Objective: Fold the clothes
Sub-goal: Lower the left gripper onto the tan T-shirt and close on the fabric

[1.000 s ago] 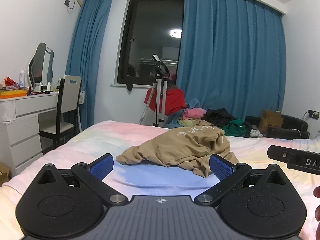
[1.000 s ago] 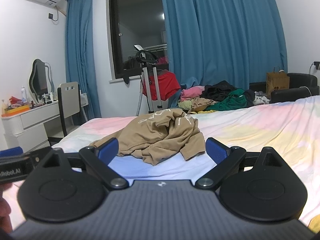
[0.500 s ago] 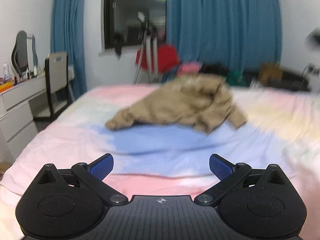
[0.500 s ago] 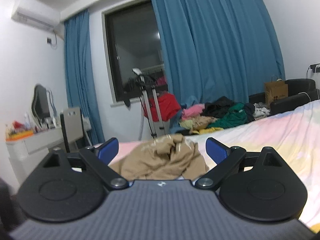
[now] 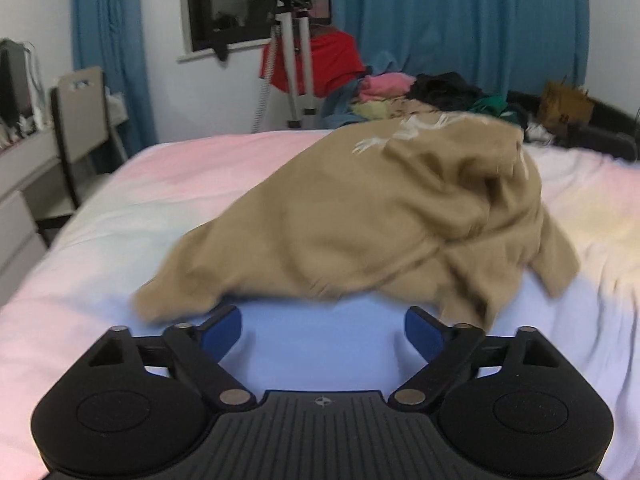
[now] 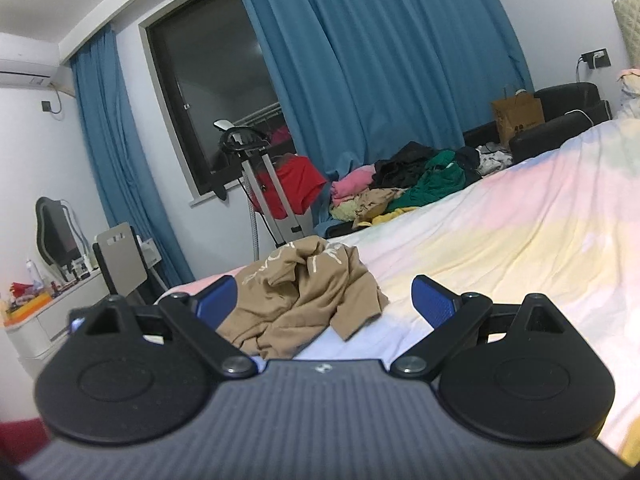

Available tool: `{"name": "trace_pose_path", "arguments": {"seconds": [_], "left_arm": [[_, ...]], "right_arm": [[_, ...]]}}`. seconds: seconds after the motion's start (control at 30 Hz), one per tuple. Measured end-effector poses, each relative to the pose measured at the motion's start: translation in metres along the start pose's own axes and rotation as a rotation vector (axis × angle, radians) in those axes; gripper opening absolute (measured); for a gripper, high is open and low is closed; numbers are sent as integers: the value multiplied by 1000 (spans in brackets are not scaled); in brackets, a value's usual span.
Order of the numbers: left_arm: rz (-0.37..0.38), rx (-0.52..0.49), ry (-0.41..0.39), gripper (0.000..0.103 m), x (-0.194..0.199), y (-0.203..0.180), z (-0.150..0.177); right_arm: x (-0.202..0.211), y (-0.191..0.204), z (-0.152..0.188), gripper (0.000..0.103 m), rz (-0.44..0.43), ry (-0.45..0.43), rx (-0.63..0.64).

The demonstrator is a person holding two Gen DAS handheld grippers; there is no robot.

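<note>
In the left wrist view the left tool point(image 5: 322, 330) is closing in on the tan garment point(image 5: 372, 220) crumpled on the bed point(image 5: 120, 216), jaws narrowing on nothing, while in the right wrist view the right tool point(image 6: 326, 300) is rolling, jaws wide and empty.

bed point(image 5: 168, 184) fills the lower field in both views. sheet is pastel: pink toward the far left edge, pale blue patch in the near middle, yellow and white toward the right. surface mildly wrinkled on the right side. one item lies directly on it: tan garment point(image 5: 380, 220), crumpled in a loose heap with pale printed lettering on its upper folds, a flap trailing out to the right. it rests partly over the blue patch.
</note>
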State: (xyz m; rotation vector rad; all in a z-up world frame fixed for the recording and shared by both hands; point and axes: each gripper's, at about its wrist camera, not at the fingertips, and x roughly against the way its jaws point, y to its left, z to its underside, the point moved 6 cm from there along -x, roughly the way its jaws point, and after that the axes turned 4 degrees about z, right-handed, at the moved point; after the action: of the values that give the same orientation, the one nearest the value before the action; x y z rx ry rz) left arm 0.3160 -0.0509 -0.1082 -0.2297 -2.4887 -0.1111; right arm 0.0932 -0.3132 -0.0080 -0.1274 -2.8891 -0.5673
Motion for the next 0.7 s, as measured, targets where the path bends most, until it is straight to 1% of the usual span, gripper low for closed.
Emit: {"name": "trace_pose_path", "arguments": {"seconds": [0.07, 0.1, 0.13, 0.17, 0.2, 0.23, 0.27, 0.33, 0.4, 0.43, 0.53, 0.6, 0.7], "left_arm": [[7, -56, -11, 86, -19, -14, -9], [6, -91, -7, 83, -30, -21, -11], [9, -118, 2, 76, -40, -27, -12], [9, -133, 12, 74, -49, -30, -13], [9, -142, 22, 70, -58, -32, -14], [14, -146, 22, 59, -63, -33, -16], [28, -132, 9, 51, -65, -31, -19], [60, -74, -28, 22, -62, -23, -27], [101, 10, -65, 13, -48, -12, -32], [127, 45, -81, 10, -38, -6, -34], [200, 139, -123, 7, -5, 8, -38], [248, 164, -138, 7, 25, 8, -35], [301, 194, -166, 6, 77, 11, -23]], "right_arm": [[-13, -1, 1, 95, 5, -5, -4], [-18, -3, 2, 95, 7, -4, -11], [-24, -5, 4, 95, 10, 2, -18], [-31, -6, 6, 95, 13, 9, -24], [-37, -8, 9, 95, 23, 12, -20], [-41, -8, 11, 95, 38, 4, 3], [-45, -8, 14, 95, 52, -6, 30], [-52, -6, 20, 95, 63, -2, 61], [-57, -3, 24, 95, 56, 8, 70], [-59, -3, 25, 95, 56, 9, 73], [-62, -1, 28, 95, 56, 12, 83], [-60, -1, 28, 95, 65, 5, 89], [-51, 1, 28, 95, 80, -16, 108]]}}
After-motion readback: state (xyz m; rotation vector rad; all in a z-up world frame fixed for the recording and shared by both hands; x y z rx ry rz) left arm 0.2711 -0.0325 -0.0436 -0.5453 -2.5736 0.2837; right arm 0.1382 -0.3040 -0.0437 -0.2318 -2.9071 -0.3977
